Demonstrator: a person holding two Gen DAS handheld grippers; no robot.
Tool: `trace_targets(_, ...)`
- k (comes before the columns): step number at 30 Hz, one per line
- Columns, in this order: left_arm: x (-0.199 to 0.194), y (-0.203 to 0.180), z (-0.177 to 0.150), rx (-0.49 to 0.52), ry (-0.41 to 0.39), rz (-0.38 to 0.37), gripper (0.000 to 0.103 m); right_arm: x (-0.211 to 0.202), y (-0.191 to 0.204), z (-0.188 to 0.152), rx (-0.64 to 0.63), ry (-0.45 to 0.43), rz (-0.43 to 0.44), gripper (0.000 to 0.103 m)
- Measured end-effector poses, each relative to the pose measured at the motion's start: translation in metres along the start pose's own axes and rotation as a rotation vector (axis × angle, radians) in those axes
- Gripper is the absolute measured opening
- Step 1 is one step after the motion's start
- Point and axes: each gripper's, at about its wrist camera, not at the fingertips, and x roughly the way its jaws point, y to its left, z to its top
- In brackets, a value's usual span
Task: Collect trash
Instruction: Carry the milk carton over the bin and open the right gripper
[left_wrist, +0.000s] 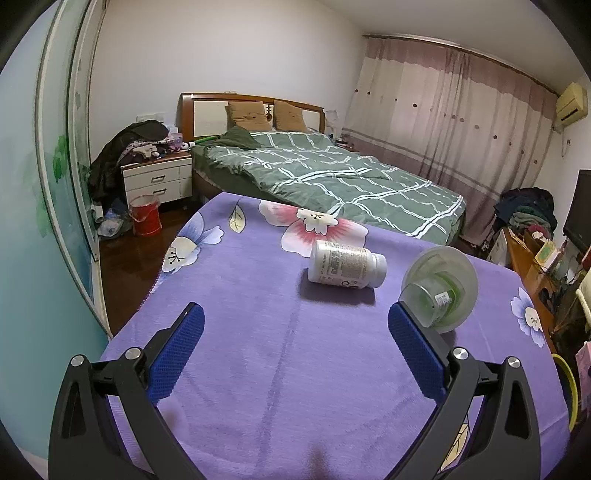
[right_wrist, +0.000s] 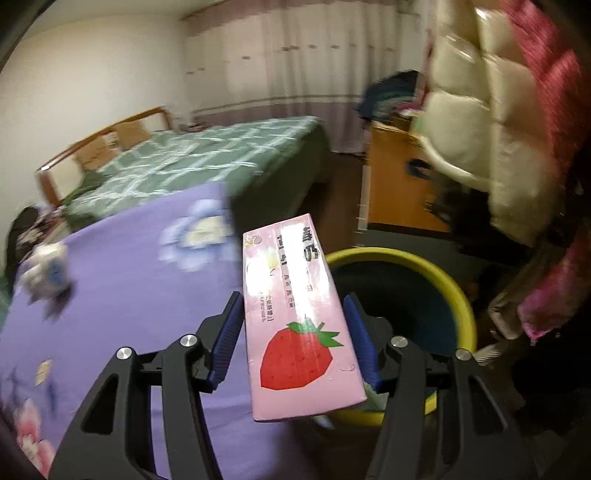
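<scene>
A bedroom is shown, with a surface (left_wrist: 258, 369) draped in purple flowered cloth standing before a green checked bed (left_wrist: 332, 177). A pink strawberry-printed drink carton (right_wrist: 299, 314) is pinched across its narrow sides between the blue pads of the right hand-held gripper (right_wrist: 295, 339) and is held over the surface's edge, just beside a yellow-rimmed round bin (right_wrist: 461, 291) that stands on the floor. The carton is judged to be light and probably empty; its thin card walls would buckle under hard pressure, so a moderate squeeze at mid-height, as seen here, appears suitable. Its glossy skin may be slippery.

Two further pieces of trash are left on the cloth: a white plastic pill bottle (left_wrist: 347, 267) lying on its side, and a clear domed plastic cup (left_wrist: 439, 290) also tipped over, near the far right edge. Both are taken to be light; the bottle is stiff and likely to roll, and is best taken across its body, while the cup is flimsy. The left hand-held gripper (left_wrist: 295, 332) is spread wide and empty above the cloth, its right pad just beside the cup.
</scene>
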Motion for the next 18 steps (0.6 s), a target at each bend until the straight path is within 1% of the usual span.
trace_targets(4,0.001,-0.005,-0.001,0.023,0.001,-0.010,0.098,0.029,-0.032,0.005,0.031,0.030,-0.117,0.055)
trace_targets(5,0.002,-0.007,-0.001,0.031,0.002,-0.014,0.098,0.035,-0.037,0.005,0.034,0.039,-0.142,0.056)
trace_targets(6,0.002,-0.008,-0.002,0.037,0.002,-0.016,0.098,0.041,-0.044,0.005,0.044,0.045,-0.177,0.059)
trace_targets(8,0.002,-0.012,-0.003,0.051,0.005,-0.024,0.098,0.044,-0.046,0.005,0.062,0.047,-0.194,0.059)
trace_targets(10,0.003,-0.015,-0.003,0.063,0.011,-0.033,0.098,0.040,-0.044,0.008,0.088,0.027,-0.170,0.060)
trace_targets(12,0.005,-0.019,-0.004,0.069,0.024,-0.054,0.098,0.034,-0.030,0.013,0.085,0.001,-0.136,0.062)
trace_targets(14,0.009,-0.023,-0.005,0.077,0.050,-0.086,0.098,0.029,-0.009,0.019,0.074,-0.019,-0.084,0.063)
trace_targets(15,0.011,-0.026,-0.006,0.083,0.063,-0.098,0.098,0.028,0.007,0.024,0.062,-0.032,-0.044,0.063)
trace_targets(18,0.016,-0.038,-0.006,0.116,0.099,-0.118,0.098,0.027,0.044,0.030,0.024,-0.058,0.031,0.063)
